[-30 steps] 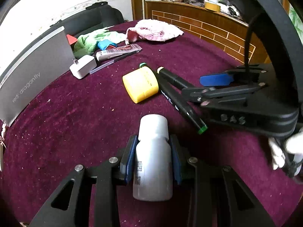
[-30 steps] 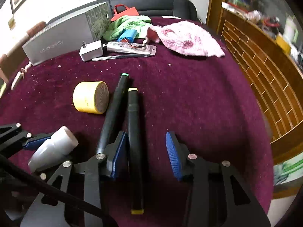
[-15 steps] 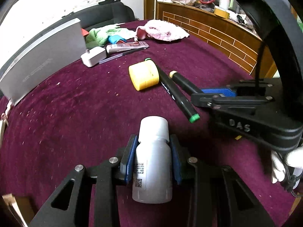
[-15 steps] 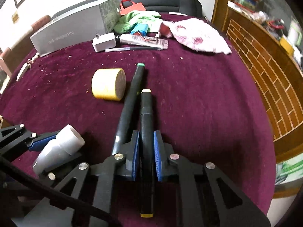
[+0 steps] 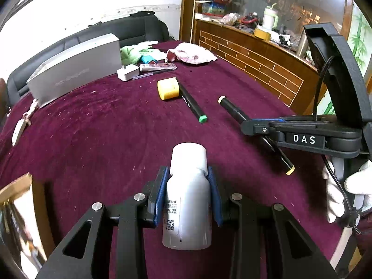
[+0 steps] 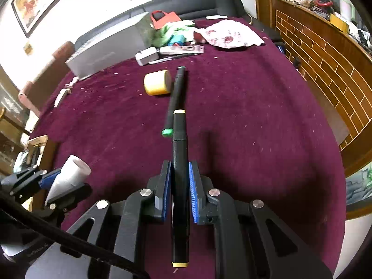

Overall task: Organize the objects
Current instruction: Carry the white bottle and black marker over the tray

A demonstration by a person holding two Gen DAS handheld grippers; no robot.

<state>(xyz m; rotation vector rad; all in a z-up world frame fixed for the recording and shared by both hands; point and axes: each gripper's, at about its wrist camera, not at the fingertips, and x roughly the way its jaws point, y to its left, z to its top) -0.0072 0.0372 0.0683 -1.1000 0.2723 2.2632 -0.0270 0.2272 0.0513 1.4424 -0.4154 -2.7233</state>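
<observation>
White plastic, smooth and rigid: the small bottle sits clamped in the left tongs, the blue pads pressing its body just below the cap, above the maroon-covered surface. It looks light, and its rounded, glossy wall could slip or roll under a loose grip, so a hold across the body, as here, seems the safest place. The right tongs are closed on a black marker with yellow ends, gripped near its middle and lifted clear of the cloth. The marker is stiff, thin and probably light; held at mid-length it should stay balanced, though it may pivot between the pads if knocked. A second marker with green ends lies on the surface, touching a yellow cylinder.
</observation>
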